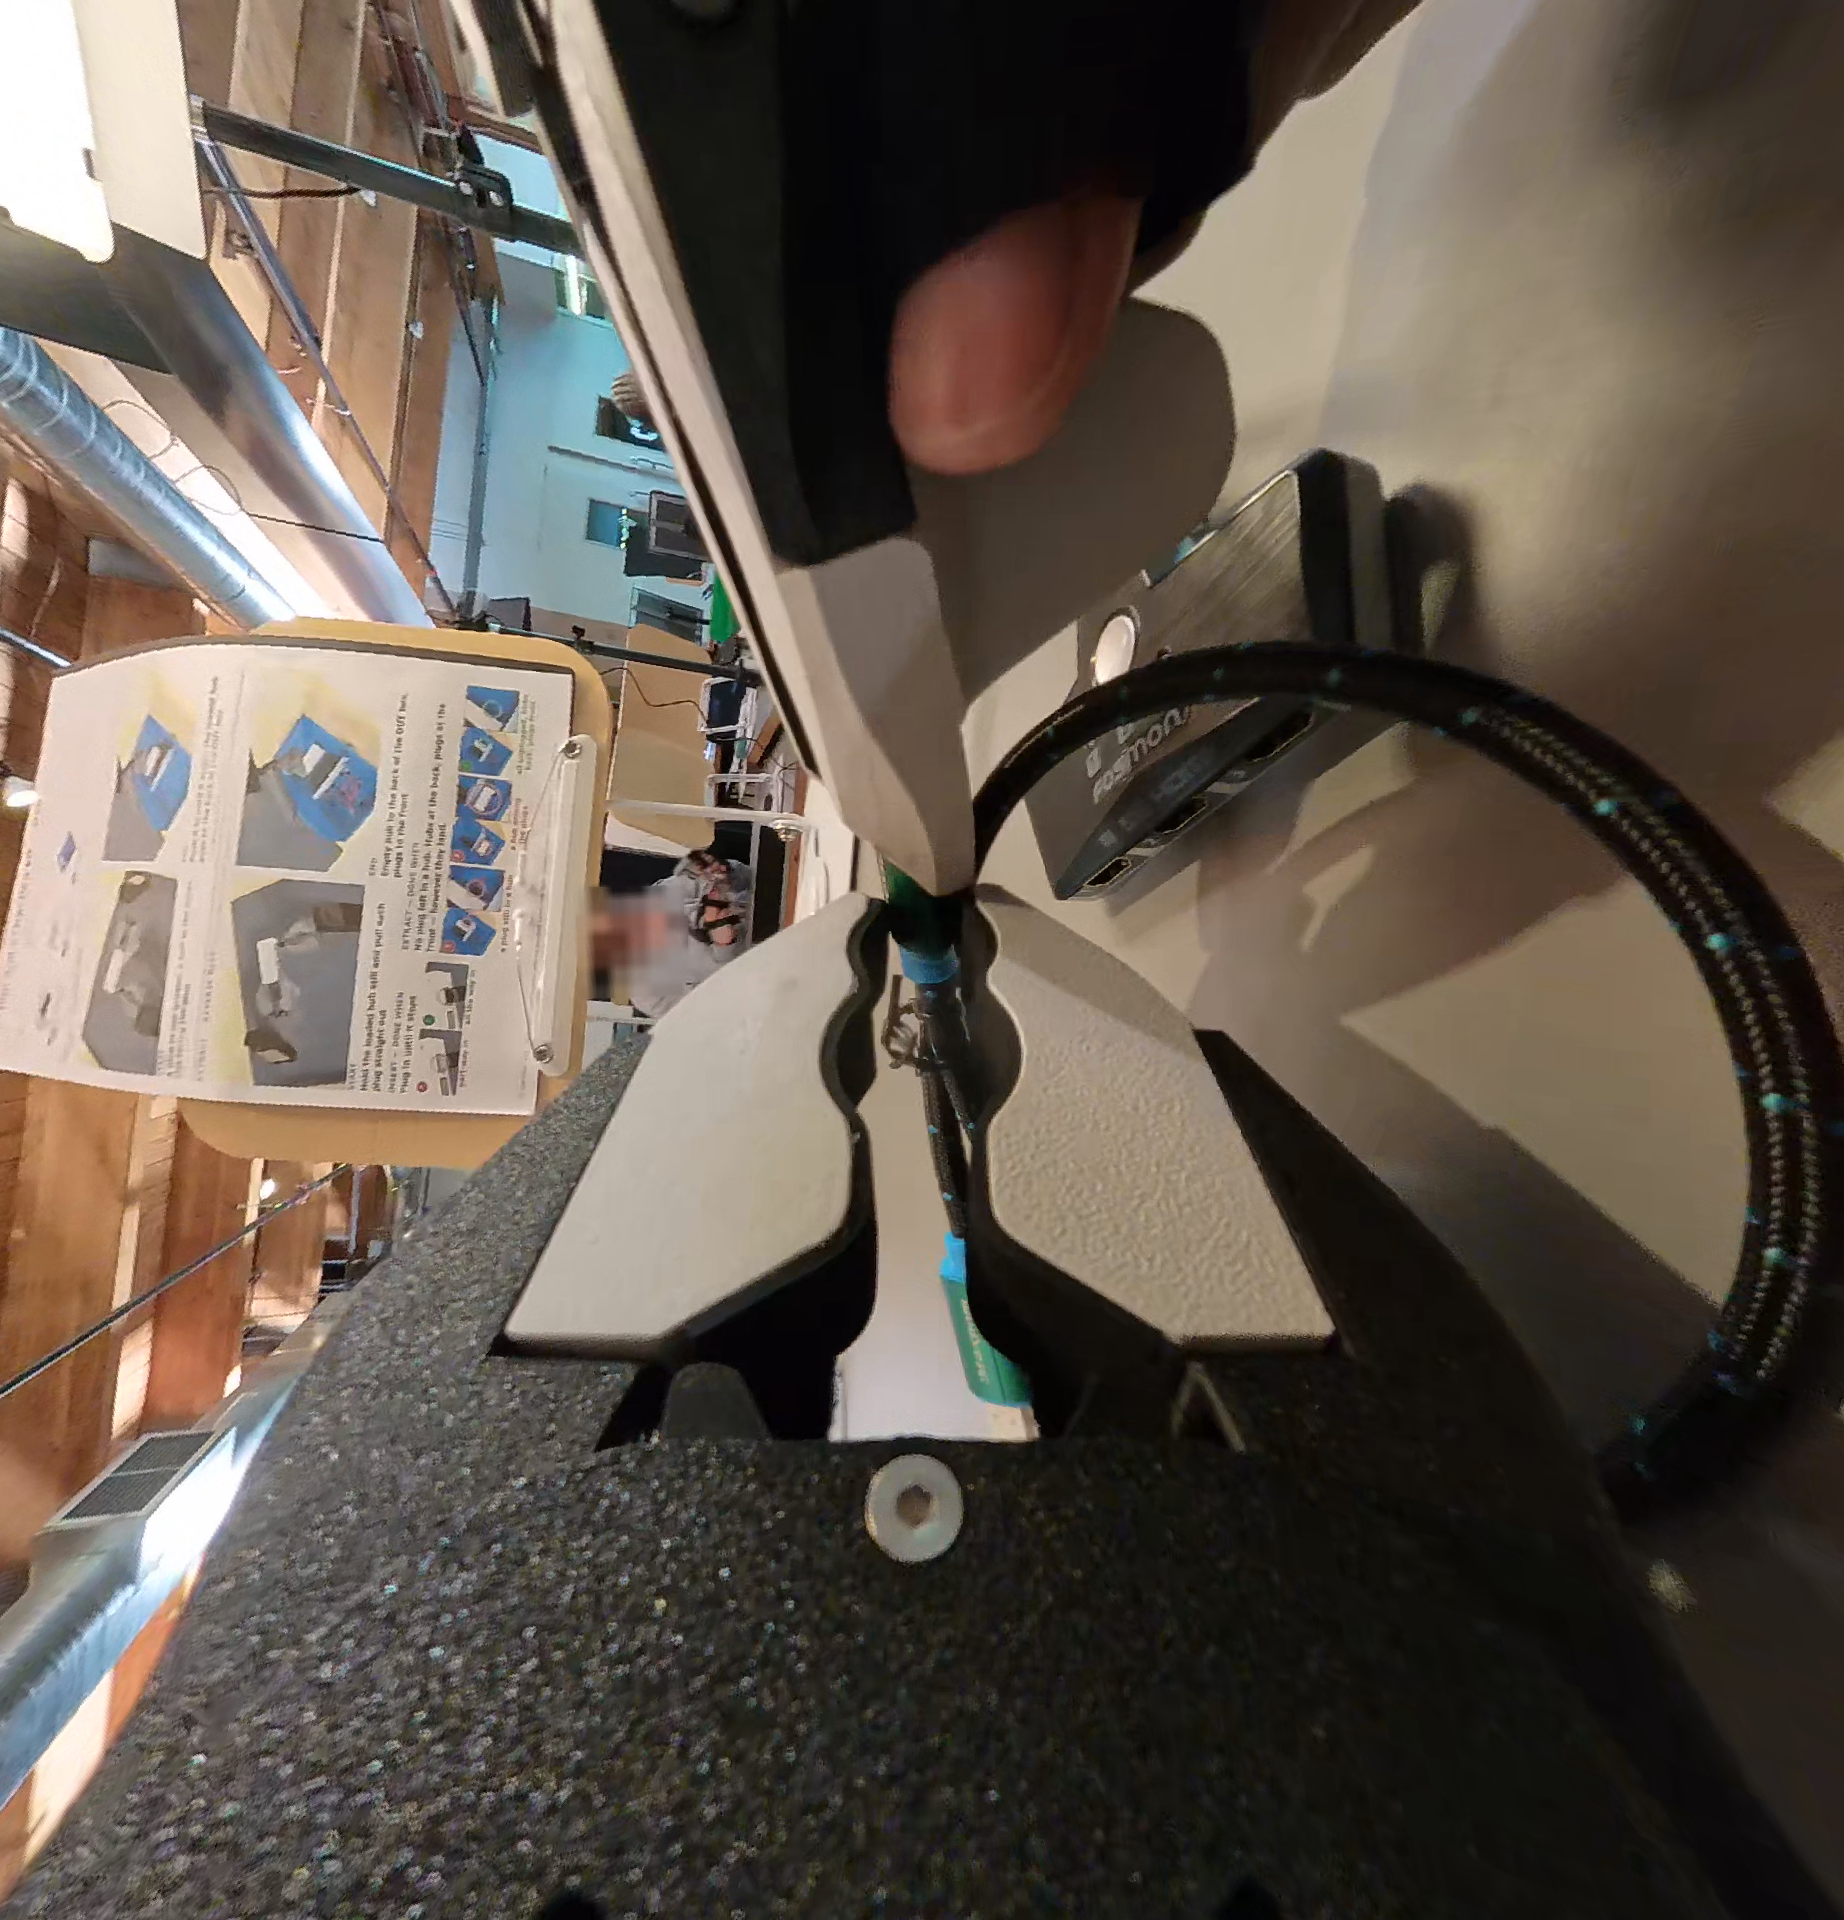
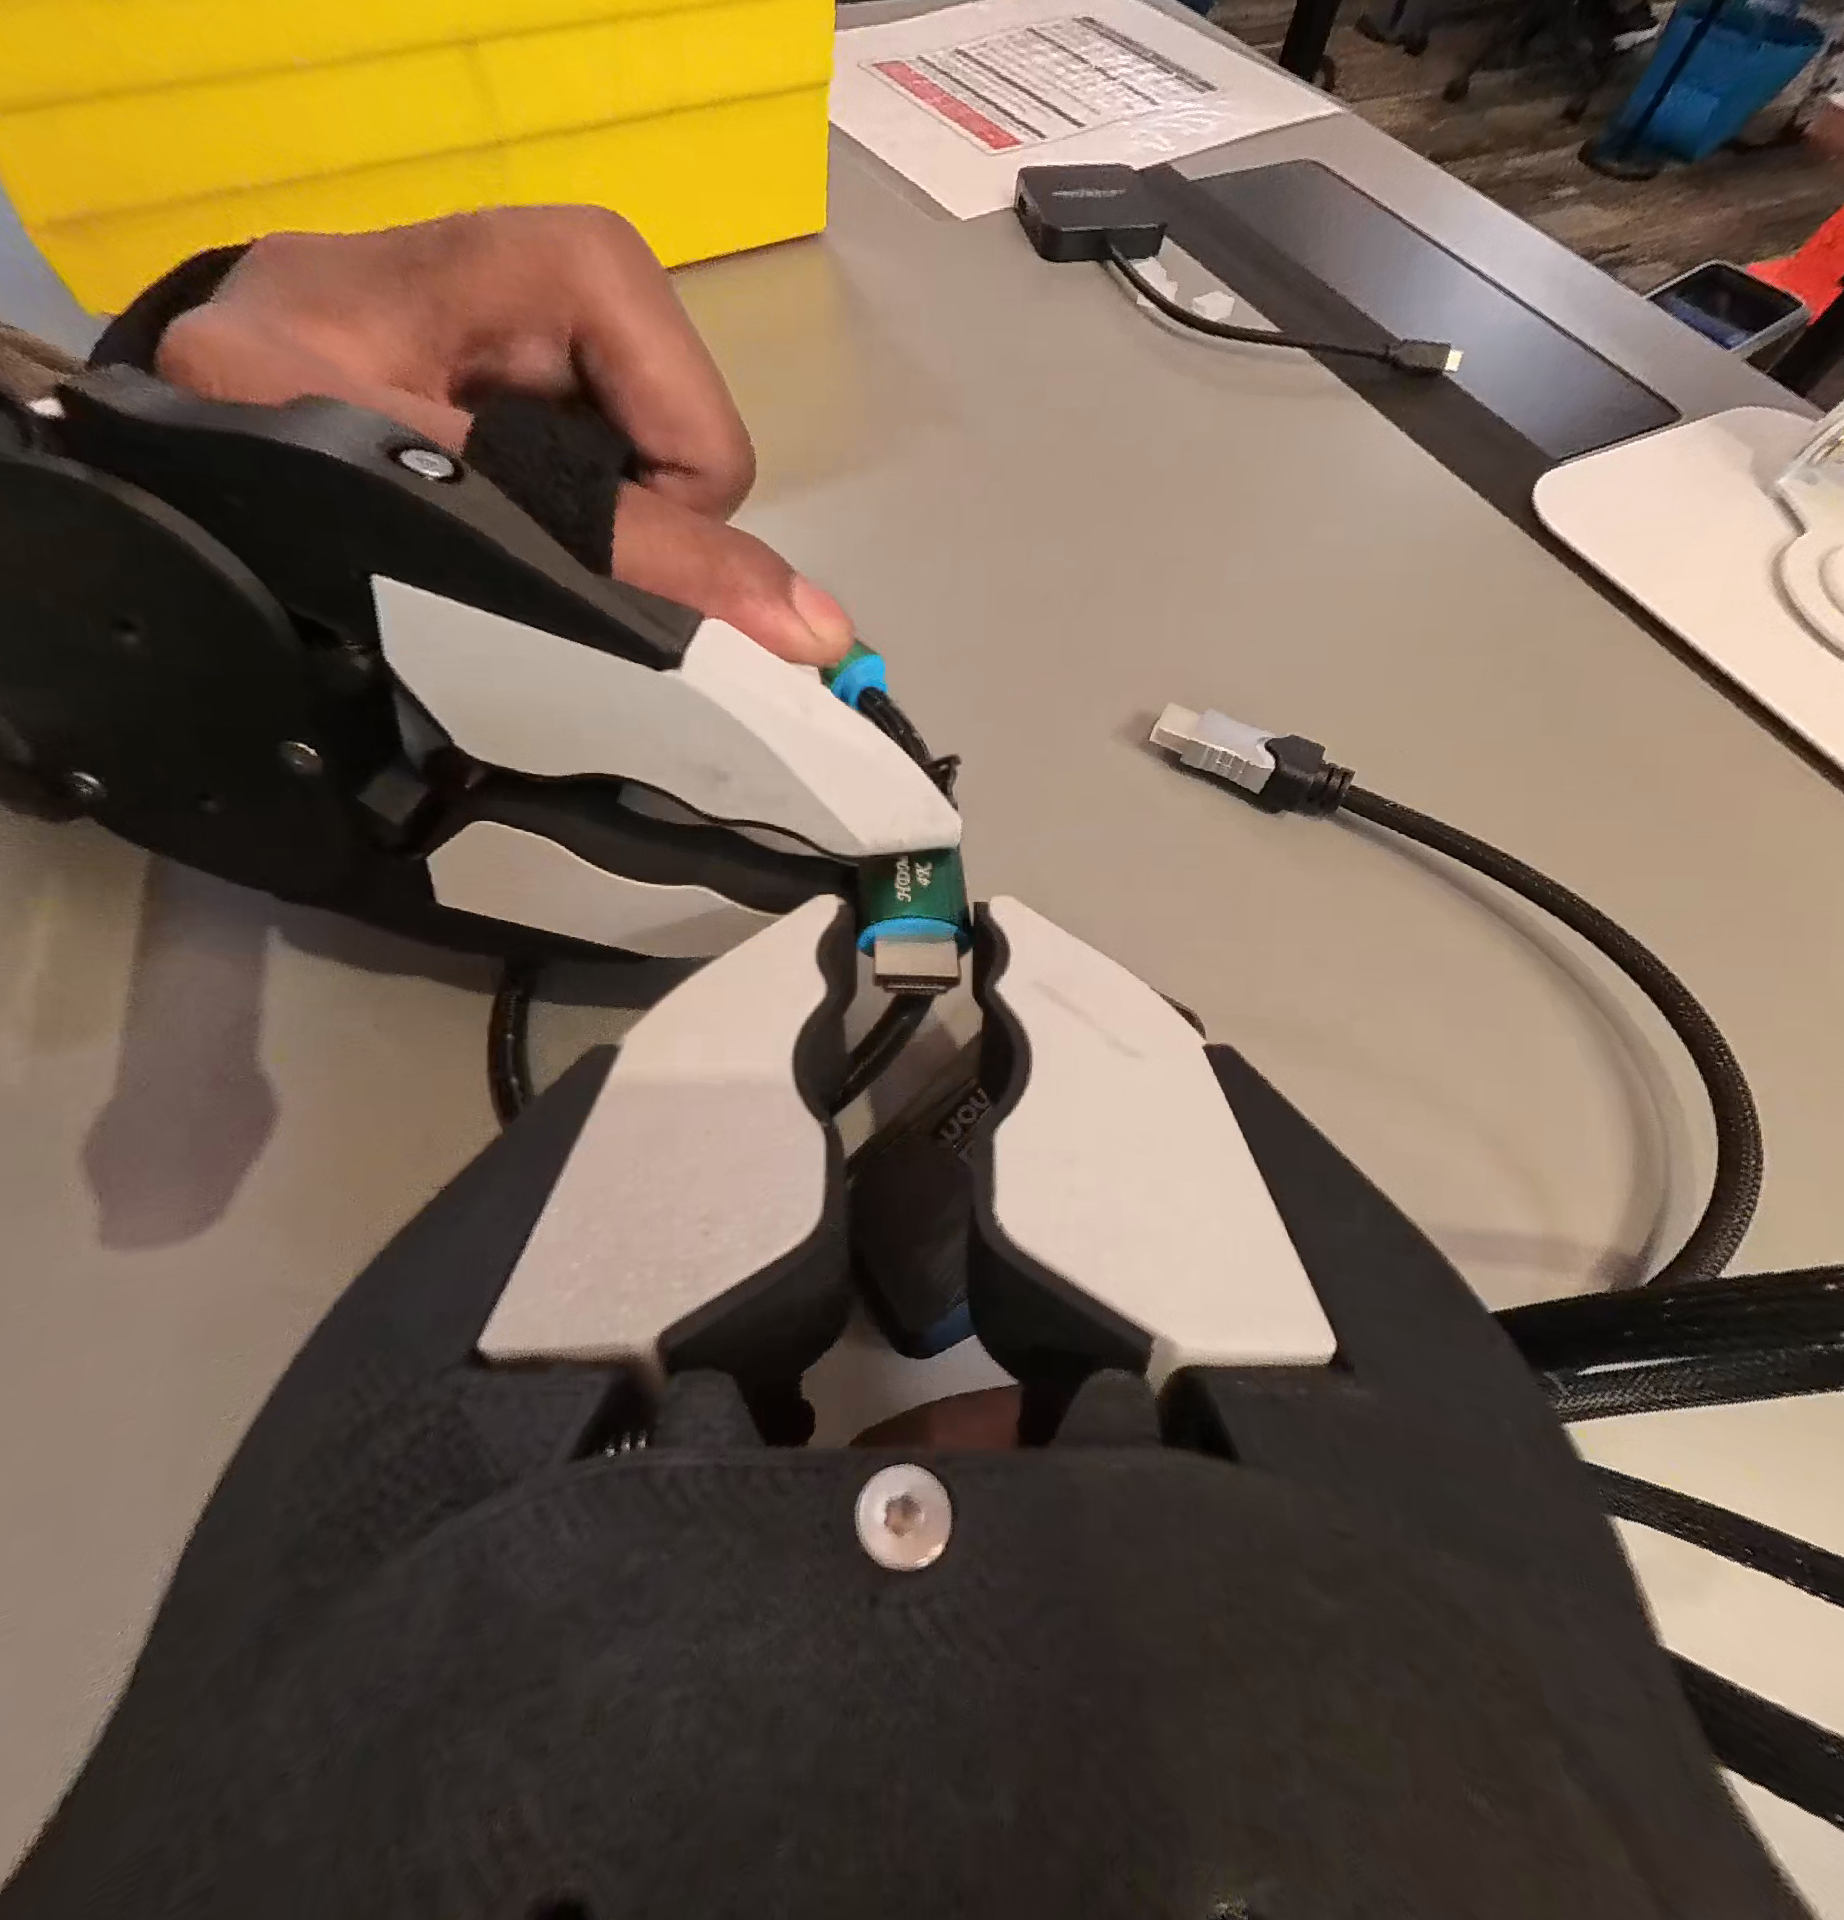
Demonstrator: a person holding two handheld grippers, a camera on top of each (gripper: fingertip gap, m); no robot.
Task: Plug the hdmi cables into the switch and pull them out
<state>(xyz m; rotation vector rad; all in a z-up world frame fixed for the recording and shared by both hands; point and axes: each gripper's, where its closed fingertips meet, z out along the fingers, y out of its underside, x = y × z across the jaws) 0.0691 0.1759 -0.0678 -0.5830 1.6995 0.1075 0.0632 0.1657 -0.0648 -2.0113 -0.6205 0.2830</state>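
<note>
A green plug (image 2: 907, 883) with blue bands and a metal tip sits above the grey table (image 2: 1105, 520). My left gripper (image 2: 882, 862) comes in from the left and is shut on its green body. My right gripper (image 2: 913, 920) is shut on its front blue band, pads against both sides. In the left wrist view the plug (image 1: 918, 904) sits between my left gripper's tips (image 1: 923, 920), with a right gripper finger (image 1: 897, 727) touching it from above. Its black braided cable (image 1: 1770, 1039) loops right. A second green plug (image 1: 985, 1340) lies near my left palm. A black hub (image 1: 1209, 748) lies on the table.
A silver plug (image 2: 1224, 753) on a black braided cable lies on the table to the right. A black adapter (image 2: 1089, 213), a dark mat (image 2: 1417, 312), a paper sheet (image 2: 1063, 83) and a yellow box (image 2: 398, 125) are at the back. A white base (image 2: 1707, 582) is at right. Less than 4 cm separates the two grippers' tips. Both grippers' tips are roughly 5 cm from the black hub (image 1: 1209, 748).
</note>
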